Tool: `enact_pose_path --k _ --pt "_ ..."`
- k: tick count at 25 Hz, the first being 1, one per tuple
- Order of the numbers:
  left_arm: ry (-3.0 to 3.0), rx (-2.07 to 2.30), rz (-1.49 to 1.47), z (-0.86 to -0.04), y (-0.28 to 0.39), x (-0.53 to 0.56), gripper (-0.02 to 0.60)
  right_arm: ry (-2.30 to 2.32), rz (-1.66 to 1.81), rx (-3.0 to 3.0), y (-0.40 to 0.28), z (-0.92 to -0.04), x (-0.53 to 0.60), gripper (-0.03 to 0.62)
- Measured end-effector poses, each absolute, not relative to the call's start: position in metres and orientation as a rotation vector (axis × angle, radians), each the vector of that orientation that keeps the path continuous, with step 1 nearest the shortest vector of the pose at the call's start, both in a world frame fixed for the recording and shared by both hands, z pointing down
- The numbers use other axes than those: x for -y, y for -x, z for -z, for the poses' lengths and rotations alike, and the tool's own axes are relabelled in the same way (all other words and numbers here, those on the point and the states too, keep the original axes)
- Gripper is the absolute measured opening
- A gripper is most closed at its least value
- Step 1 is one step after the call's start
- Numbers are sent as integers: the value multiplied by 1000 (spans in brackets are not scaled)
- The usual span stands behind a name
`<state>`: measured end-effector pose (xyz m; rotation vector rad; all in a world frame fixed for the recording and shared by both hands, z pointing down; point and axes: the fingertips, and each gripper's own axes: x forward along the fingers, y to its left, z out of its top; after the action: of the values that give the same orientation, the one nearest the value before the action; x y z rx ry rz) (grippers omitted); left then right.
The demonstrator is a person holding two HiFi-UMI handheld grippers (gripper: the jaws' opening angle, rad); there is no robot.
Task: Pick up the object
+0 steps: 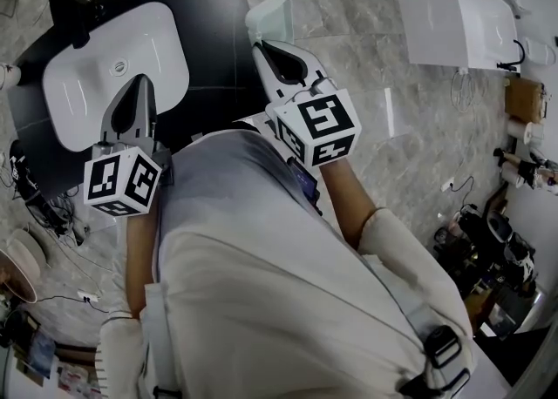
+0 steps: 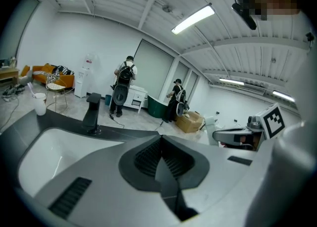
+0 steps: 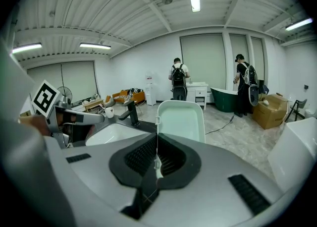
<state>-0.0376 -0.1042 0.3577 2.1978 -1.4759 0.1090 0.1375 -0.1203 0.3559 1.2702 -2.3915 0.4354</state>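
- The pale mint-white rectangular plastic tub (image 3: 181, 119) is caught by its thin rim in the right gripper (image 3: 157, 139). It stands upright with its hollow side facing that gripper's camera.
- In the head view the tub (image 1: 272, 16) lies to the right of the white oval basin (image 1: 83, 92), past the edge of the black counter (image 1: 214, 5) that holds the basin.
- The right gripper (image 1: 266, 40) is clenched on the tub's rim. The left gripper (image 1: 139, 84) hangs over the basin with its jaws pressed together on nothing.
- Step in hand, as I judge it: the grasp is made and the tub seems to be off any surface, so the pick-up looks nearly done. The next move calls for a steady carry with the clamp kept firm, since a hold on a thin rim may let the tub swing or slip.
- Only the right gripper view shows the rim between the jaws. The head view shows just the tub's end beyond the gripper.
- Only the left gripper view (image 2: 161, 139) confirms that gripper is empty. It also shows the black faucet (image 2: 92, 114) behind the basin, and people with backpacks (image 2: 125, 85) far beyond it.
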Motion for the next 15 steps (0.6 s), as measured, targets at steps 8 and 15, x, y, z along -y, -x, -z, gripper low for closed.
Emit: enact_pose_path --k 8,15 --pt "-2211 1480 -95 -351 34 104 2 -1280 -406 2390 -138 -350 122 14" --pt "-2206 1479 -101 -354 32 103 2 -1276 -425 2393 -144 -353 123 14"
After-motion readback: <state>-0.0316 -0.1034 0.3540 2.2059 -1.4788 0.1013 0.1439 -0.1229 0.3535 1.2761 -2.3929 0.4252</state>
